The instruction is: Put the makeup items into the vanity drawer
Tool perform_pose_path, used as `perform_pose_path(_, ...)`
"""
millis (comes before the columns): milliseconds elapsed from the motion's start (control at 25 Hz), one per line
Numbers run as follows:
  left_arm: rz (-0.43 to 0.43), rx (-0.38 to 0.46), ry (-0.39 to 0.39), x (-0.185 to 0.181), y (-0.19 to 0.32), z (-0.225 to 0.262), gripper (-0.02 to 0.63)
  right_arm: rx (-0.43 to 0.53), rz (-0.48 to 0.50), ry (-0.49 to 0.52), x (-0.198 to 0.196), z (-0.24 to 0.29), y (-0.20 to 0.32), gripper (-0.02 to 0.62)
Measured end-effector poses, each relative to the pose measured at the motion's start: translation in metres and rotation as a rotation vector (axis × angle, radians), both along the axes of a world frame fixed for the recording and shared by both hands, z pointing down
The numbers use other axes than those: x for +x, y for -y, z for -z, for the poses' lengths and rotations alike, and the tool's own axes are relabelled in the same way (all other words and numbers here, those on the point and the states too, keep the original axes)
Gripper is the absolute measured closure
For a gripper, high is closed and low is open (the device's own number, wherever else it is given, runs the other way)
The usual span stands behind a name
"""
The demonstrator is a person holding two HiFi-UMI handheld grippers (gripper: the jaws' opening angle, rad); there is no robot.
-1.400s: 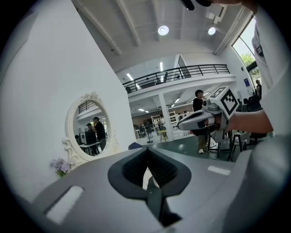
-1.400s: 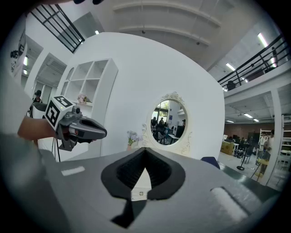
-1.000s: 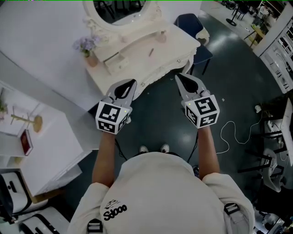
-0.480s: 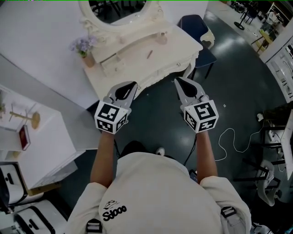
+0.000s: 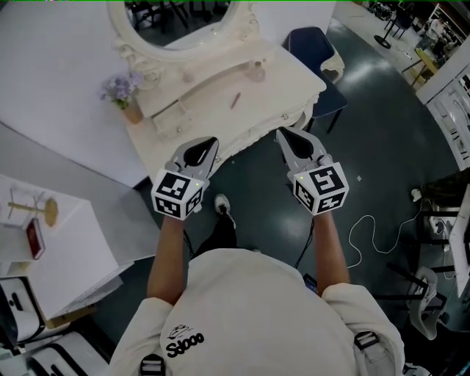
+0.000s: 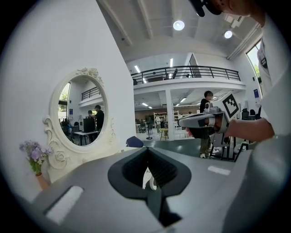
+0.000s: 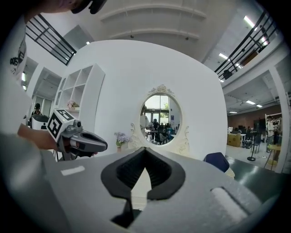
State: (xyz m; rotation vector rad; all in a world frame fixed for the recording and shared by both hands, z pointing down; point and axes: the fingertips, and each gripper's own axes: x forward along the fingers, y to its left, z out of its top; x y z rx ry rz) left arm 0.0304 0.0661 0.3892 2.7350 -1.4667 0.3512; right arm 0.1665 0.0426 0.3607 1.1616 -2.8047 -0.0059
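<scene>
A cream vanity table [image 5: 283, 92] with an oval mirror [image 5: 176, 22] stands ahead of me. On its top lie a thin pink pencil-like makeup item [image 5: 235, 100] and a small jar [image 5: 257, 72]. A small drawer unit [image 5: 170, 117] sits on its left part. My left gripper [image 5: 214, 139] hangs shut and empty just short of the table's front edge. My right gripper [image 5: 279, 131] is level with it, also shut and empty. In the left gripper view the jaws [image 6: 148, 149] meet with nothing between them; the same holds in the right gripper view [image 7: 145, 149].
A pot of purple flowers [image 5: 121, 89] stands at the vanity's left end. A blue chair [image 5: 312, 44] is behind the table's right end. A white shelf unit [image 5: 66, 250] with small items is at my left. A white cable [image 5: 367, 228] lies on the dark floor.
I have stepped closer to the vanity, with one foot now forward under the grippers. The table has slid left in the head view. Both grippers stay shut and side by side.
</scene>
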Motion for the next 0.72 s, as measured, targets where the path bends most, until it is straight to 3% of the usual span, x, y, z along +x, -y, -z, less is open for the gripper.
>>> perform_pose_path(400,-0.093,0.017,0.034,-0.021,0.143,0.010,0.586,-0.028,-0.060,0.048,-0.025,0.011,0.120,0.594)
perform_pose_path(720,-0.150,-0.011,0.037,-0.041,0.216,0.006,0.586,-0.066,-0.084,-0.054,-0.064,-0.005,0.187,0.592)
